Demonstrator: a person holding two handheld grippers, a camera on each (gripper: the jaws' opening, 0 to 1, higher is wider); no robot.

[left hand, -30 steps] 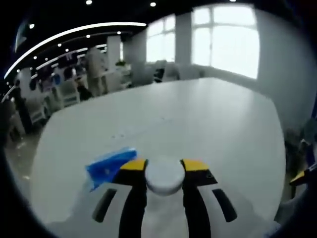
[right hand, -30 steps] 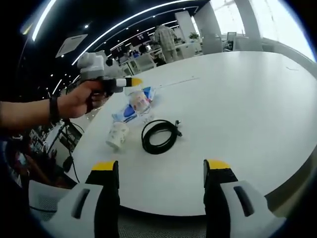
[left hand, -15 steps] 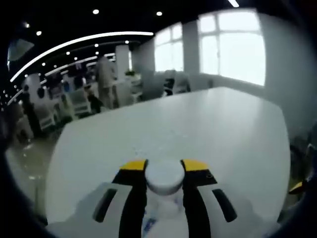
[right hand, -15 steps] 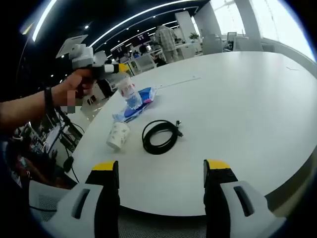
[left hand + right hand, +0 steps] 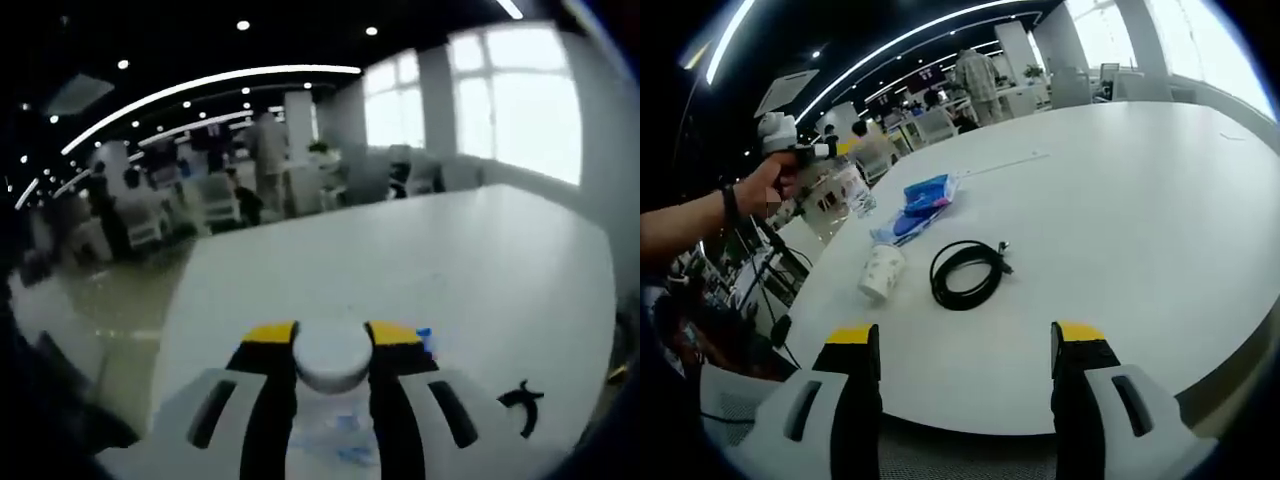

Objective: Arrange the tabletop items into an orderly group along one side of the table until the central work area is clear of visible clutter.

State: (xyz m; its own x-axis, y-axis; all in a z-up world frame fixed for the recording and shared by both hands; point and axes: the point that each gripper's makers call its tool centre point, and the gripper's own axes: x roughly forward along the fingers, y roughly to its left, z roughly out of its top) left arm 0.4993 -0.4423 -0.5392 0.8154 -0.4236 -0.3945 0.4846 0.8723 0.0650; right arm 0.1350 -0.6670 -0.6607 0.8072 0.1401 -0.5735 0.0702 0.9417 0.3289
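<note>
Nearest, the right gripper (image 5: 966, 362) hangs spread and empty over the table (image 5: 1140, 200) edge. Beyond lie a coiled cable (image 5: 966, 272) and a tipped paper cup (image 5: 880, 272). Farther off, the left gripper (image 5: 332, 345) pinches a light, slippery water bottle (image 5: 845, 186) by its cap, aloft.

Right of the cable (image 5: 968, 273) the table (image 5: 1140, 200) lies open (cup (image 5: 880, 272) leftward).

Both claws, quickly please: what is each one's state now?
Left claw: closed on the bottle, lifted off the table.
Right claw: open, empty.
</note>
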